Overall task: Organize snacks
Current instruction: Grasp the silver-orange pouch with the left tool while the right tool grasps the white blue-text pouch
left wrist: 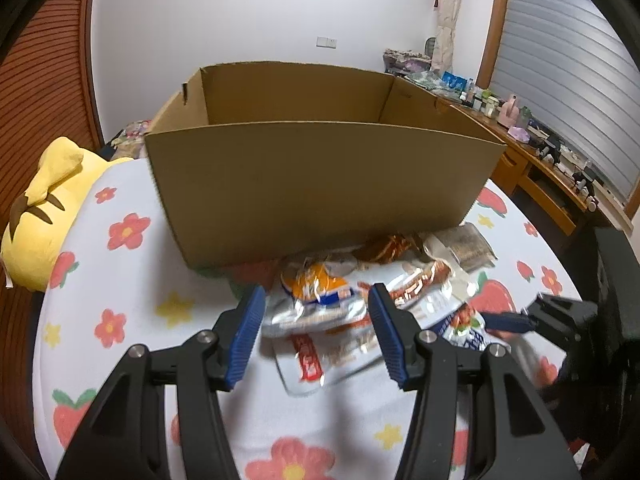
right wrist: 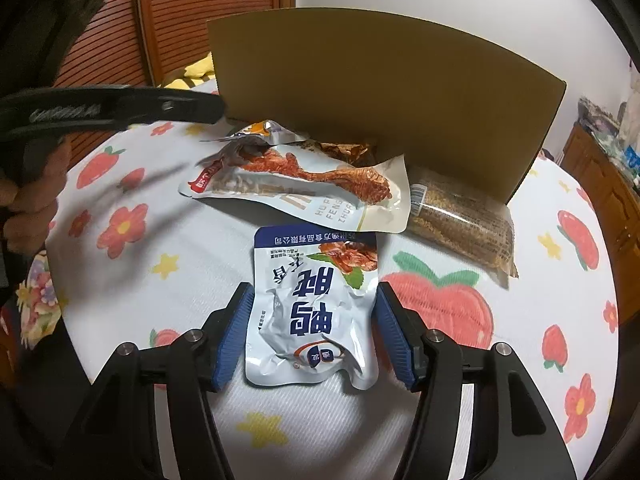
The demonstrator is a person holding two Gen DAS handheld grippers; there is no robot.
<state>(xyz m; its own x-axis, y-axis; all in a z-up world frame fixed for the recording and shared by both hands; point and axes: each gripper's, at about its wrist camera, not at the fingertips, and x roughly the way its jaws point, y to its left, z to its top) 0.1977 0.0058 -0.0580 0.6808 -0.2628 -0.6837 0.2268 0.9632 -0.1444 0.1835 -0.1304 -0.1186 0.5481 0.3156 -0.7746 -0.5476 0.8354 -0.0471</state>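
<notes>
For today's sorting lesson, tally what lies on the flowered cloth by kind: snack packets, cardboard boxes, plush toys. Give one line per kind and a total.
Snack packets: 5 (white-and-blue pouch, drumstick pouch, orange packet, brown packet, clear corn pack)
Cardboard boxes: 1
Plush toys: 1
Total: 7

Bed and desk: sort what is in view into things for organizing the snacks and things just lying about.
For the job:
- cardboard box
- white and blue pouch
- chicken-leg pouch
- orange packet
- brown clear-wrapped pack
- brown foil packet

Lying about:
- yellow plush toy
- bottles and clutter on the desk
</notes>
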